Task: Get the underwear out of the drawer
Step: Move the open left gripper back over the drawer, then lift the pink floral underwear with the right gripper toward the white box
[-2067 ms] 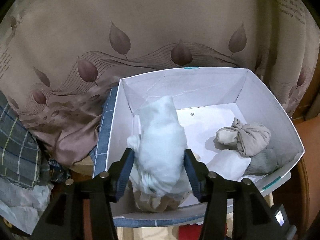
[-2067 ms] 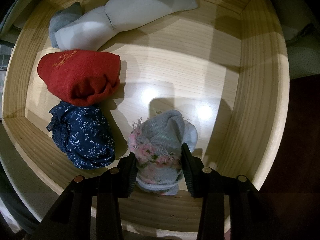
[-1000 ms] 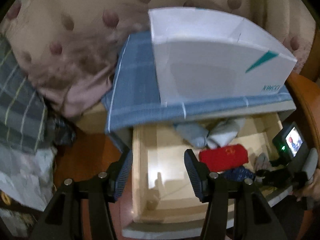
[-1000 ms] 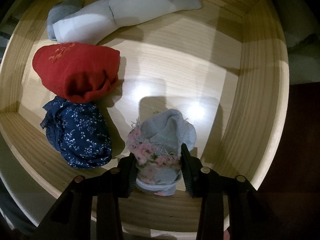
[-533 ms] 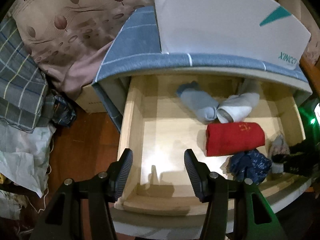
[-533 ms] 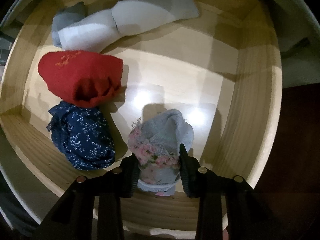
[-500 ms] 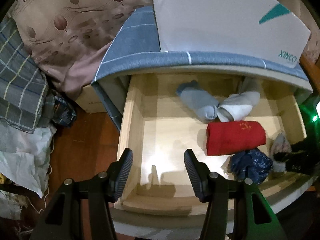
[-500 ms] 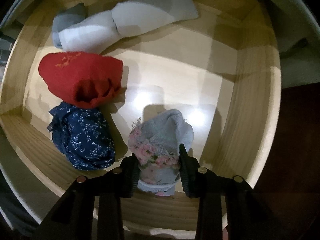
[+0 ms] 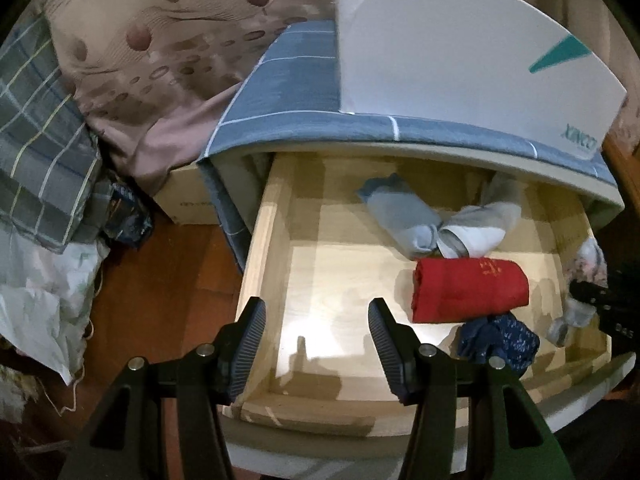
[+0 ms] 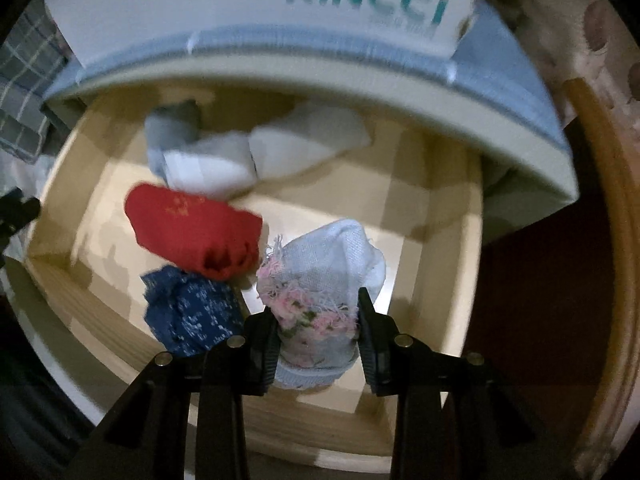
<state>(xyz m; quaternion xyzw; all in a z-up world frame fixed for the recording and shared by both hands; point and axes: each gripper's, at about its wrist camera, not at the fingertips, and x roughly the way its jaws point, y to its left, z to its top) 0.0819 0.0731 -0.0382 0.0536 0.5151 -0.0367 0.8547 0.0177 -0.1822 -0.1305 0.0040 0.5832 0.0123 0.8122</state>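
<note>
Right gripper point(image 10: 318, 330): angled steeply down over the front right of the open wooden drawer point(image 10: 448, 292); jaws clamped on the pale blue bundle with pink floral fringe point(image 10: 320, 280), one pad on each side, bundle clear of the drawer floor. Same bundle visible at the right edge of the left wrist view point(image 9: 580, 280).

Left gripper point(image 9: 316, 344): angled down over the front left of the drawer point(image 9: 260, 264); jaws set moderately wide, nothing between them, bare drawer floor below.

Count of rolled garments in the drawer floor area: four.
- One red roll point(image 9: 470, 290), centre right.
- One dark blue floral bundle point(image 9: 498, 340), touching the red roll at the front.
- One light blue roll point(image 9: 400, 220) and one white-grey roll point(image 9: 480, 228), meeting at the back.

One white box point(image 9: 440, 52) on the blue checked cover point(image 9: 280, 92) above the drawer.
</note>
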